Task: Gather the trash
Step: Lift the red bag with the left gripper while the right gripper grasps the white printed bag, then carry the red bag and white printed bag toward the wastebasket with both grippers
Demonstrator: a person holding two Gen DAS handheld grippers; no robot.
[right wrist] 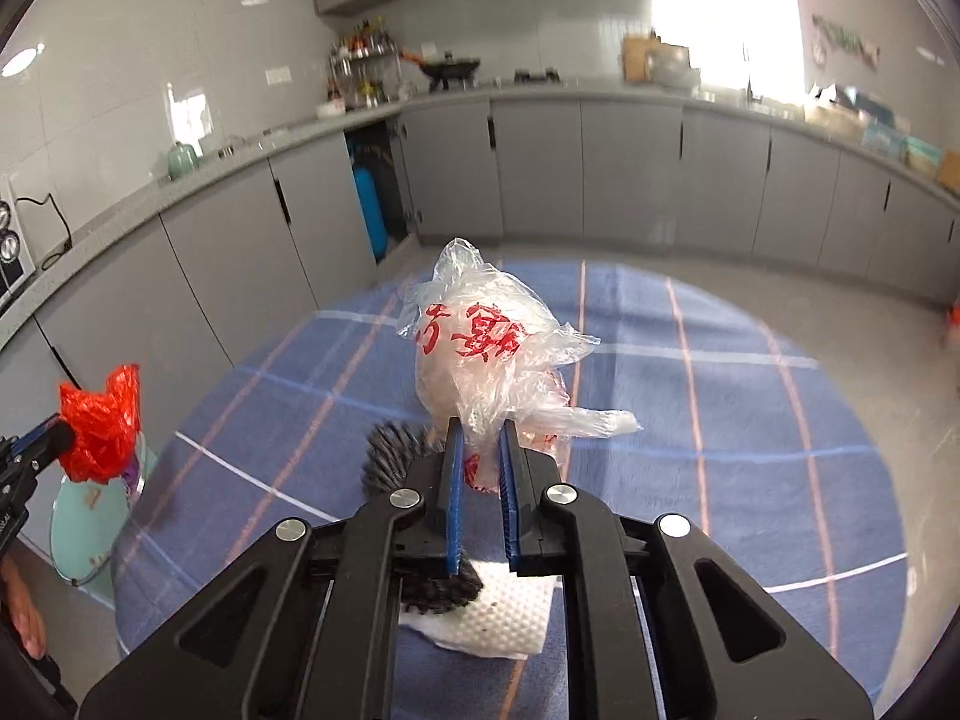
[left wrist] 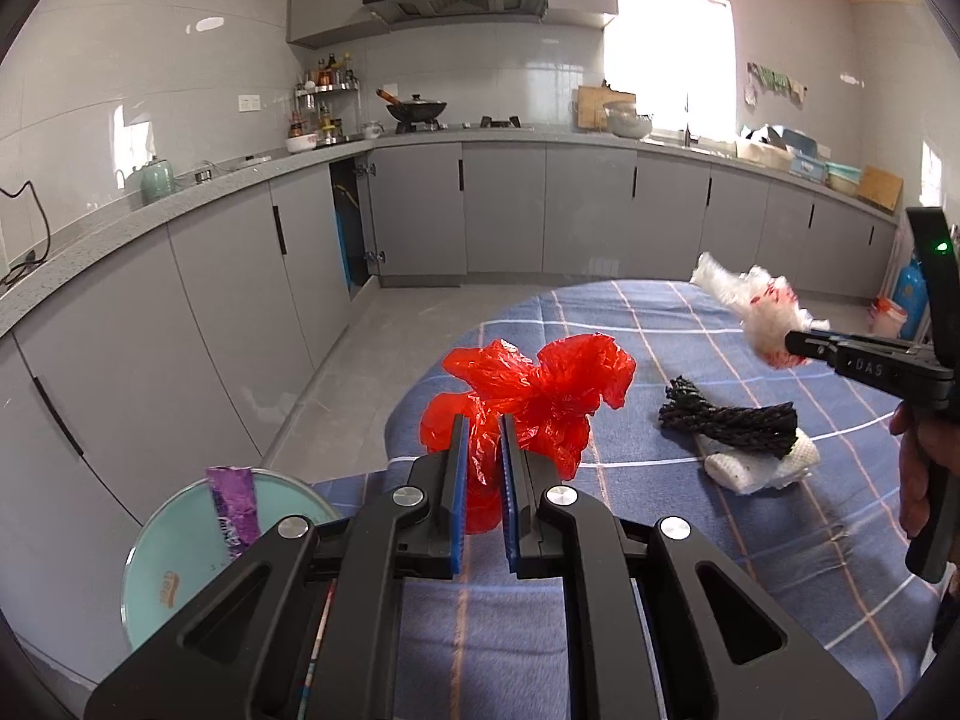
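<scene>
Blue-padded fingers (left wrist: 459,480) of our left gripper (left wrist: 485,468) are clamped on a crumpled red plastic bag (left wrist: 534,396), held above the near edge of the table. Our right gripper (right wrist: 483,462) has its fingers pressed together on a clear plastic bag (right wrist: 480,348) printed with red characters, lifted clear of the cloth.

We work over a round table (left wrist: 690,516) covered in a blue checked cloth with white and orange lines. On it lie a coil of black rope (left wrist: 729,417) and, touching it underneath, a white paper towel (left wrist: 756,468). Around us runs a grey kitchen counter (left wrist: 198,186) with grey cabinets, a wok (left wrist: 417,108) on the stove and a bright window (left wrist: 669,54).

From the left wrist we see a pale green bin (left wrist: 180,558) just beside the table's left edge, a purple wrapper (left wrist: 233,507) standing in it. The right wrist view shows that bin (right wrist: 84,534) mostly behind the red bag (right wrist: 102,420), and shows the towel (right wrist: 498,618) directly under our right fingers. One cabinet door (left wrist: 351,228) stands open, a blue cylinder visible inside.

Grey floor lies open between table and cabinets, and the far half of the cloth is bare.
</scene>
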